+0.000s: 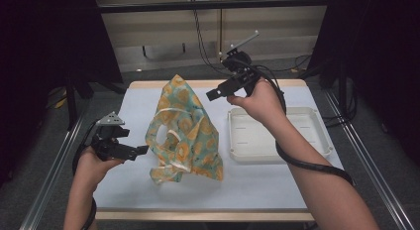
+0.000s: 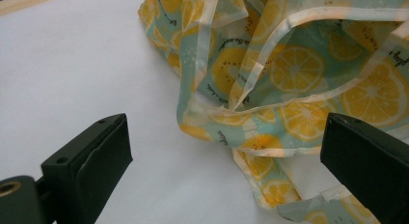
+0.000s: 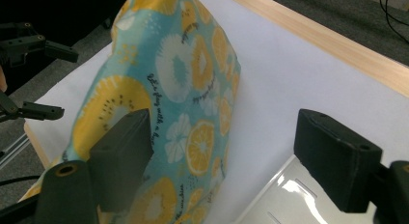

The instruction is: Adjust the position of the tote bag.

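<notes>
High view: your bag (image 1: 184,131) stands crumpled mid-table, just left of the tray (image 1: 317,122).
Left gripper (image 1: 137,151): jaws apart, beside the bag, gripping nothing.
Right gripper (image 1: 214,94): raised above the bag, jaws apart, empty.
Left to do: by my judgement, all the handling; tray empty.

The lemon-print bag (image 2: 299,89) runs off the left gripper view's top and right edges.

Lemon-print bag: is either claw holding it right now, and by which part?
Neither. The left claw and right claw both stand open; the lemon-print bag stands crumpled on the table, unheld.
</notes>
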